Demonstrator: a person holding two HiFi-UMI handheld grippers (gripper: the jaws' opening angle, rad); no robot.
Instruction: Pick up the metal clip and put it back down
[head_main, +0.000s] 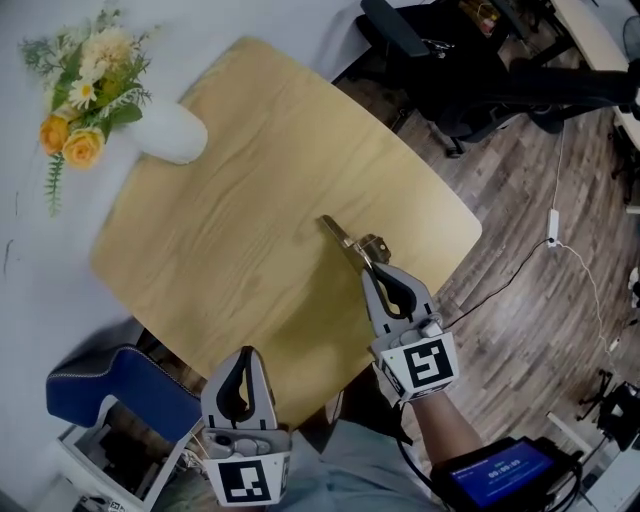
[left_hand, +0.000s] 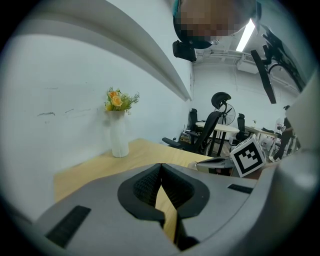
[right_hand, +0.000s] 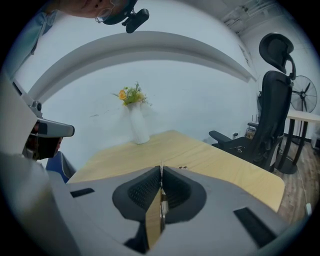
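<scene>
Right hand-held gripper (head_main: 368, 268) is clamped on the near end of the metal clip (head_main: 343, 238) by the tabletop's (head_main: 230, 190) right edge, prob. so it lifts and sets down cleanly; can't tell if it's off the surface. Forearm reaches in from the near edge w/ jaws pointing away. Left hand-held gripper (head_main: 245, 355), jaws together & empty, hangs at the near edge.

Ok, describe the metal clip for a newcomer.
Start at the wooden table with the white vase at its far left corner. Near its right edge, the right gripper is shut on the metal clip: a slim brassy strip, the only metal thing there.
</scene>
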